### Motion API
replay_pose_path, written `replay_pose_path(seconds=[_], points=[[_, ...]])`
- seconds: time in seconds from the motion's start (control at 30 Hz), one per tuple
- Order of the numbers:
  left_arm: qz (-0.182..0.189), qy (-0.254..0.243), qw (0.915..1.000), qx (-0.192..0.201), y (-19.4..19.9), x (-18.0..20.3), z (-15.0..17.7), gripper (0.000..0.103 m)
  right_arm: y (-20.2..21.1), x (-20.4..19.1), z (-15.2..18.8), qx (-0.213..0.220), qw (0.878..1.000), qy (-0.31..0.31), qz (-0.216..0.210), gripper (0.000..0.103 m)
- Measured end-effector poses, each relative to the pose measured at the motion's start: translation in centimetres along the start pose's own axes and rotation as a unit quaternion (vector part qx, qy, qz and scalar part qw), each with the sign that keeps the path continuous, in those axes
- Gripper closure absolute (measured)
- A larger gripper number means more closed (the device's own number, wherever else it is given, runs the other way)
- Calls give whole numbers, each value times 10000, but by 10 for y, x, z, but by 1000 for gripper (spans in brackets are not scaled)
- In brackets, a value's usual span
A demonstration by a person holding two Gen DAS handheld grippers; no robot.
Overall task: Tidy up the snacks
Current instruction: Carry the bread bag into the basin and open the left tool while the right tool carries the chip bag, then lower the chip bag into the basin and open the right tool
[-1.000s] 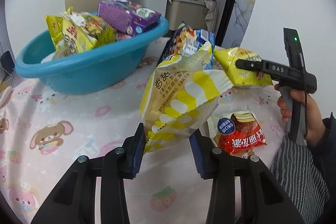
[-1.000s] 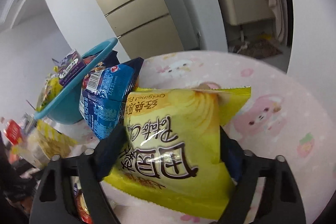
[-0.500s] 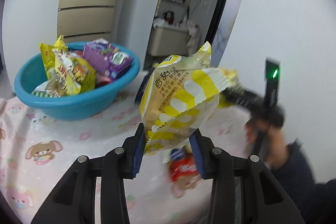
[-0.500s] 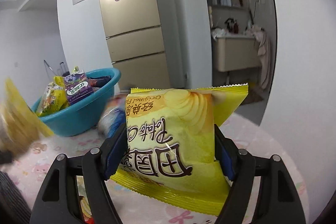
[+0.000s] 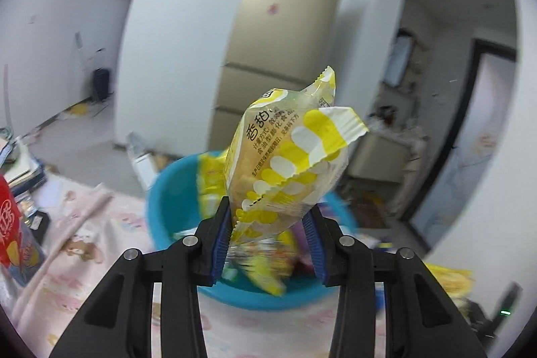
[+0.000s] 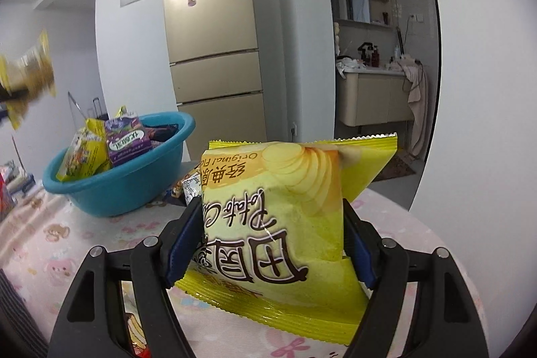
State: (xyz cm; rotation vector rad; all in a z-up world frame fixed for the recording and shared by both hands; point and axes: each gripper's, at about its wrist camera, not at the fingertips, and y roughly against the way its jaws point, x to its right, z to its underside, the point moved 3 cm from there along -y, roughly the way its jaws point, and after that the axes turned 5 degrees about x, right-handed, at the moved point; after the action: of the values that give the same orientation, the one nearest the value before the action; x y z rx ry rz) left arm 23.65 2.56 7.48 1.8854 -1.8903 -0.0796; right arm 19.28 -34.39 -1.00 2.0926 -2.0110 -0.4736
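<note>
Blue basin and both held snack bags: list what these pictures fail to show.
- Blue basin, left wrist view: contents motion-blurred and hidden behind the yellow-striped bag.
- Blue basin, right wrist view: near wall hides the lower packets; small print unreadable.
- Chip bag, right wrist view: covers the table behind it.
- Red packet: cut off by the bottom edge and the fingers.

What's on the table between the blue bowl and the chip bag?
In the right wrist view, a small snack packet lies between the blue bowl and the chip bag, partly hidden behind the bag.

soft indoor light, fisheye warp, motion blur
</note>
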Motion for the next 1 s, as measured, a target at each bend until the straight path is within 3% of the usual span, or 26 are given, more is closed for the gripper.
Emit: replay_pose_path(seconds=[0.17, 0.23, 0.3, 0.37, 0.4, 0.43, 0.6, 0.73, 0.87, 1.0], points=[[-397, 569, 9970, -352, -51, -45, 31, 60, -6, 4, 0, -131, 9994, -286, -126, 27], [-460, 527, 9966, -430, -62, -53, 45, 60, -3, 6, -1, -53, 9993, -349, -111, 27], [-494, 329, 9977, -312, -66, -55, 47, 60, -3, 7, -1, -35, 9993, -372, -25, 26], [-327, 599, 9975, -187, -68, -61, 45, 55, -5, 8, 1, -93, 9992, -393, -34, 26], [-230, 701, 9971, -194, -65, -64, 45, 31, -7, 7, 3, -135, 9991, -399, -33, 26], [-213, 756, 9967, -227, -63, -68, 45, 0, -10, 7, 5, -199, 9990, -388, -10, 26], [-194, 678, 9971, 285, -44, -67, 30, 0, -7, -6, 7, -144, 9999, -90, -9, 26], [-333, 487, 9975, 385, -30, -63, 16, 0, 19, -21, -3, 590, 9979, 281, -22, 26], [-448, 227, 9982, 323, -18, -56, 7, 0, 46, -29, -23, 1237, 9921, 198, -69, 27], [-378, 58, 9992, 76, -14, -50, 4, 0, 54, -38, -57, 1449, 9872, -293, -606, 27]])
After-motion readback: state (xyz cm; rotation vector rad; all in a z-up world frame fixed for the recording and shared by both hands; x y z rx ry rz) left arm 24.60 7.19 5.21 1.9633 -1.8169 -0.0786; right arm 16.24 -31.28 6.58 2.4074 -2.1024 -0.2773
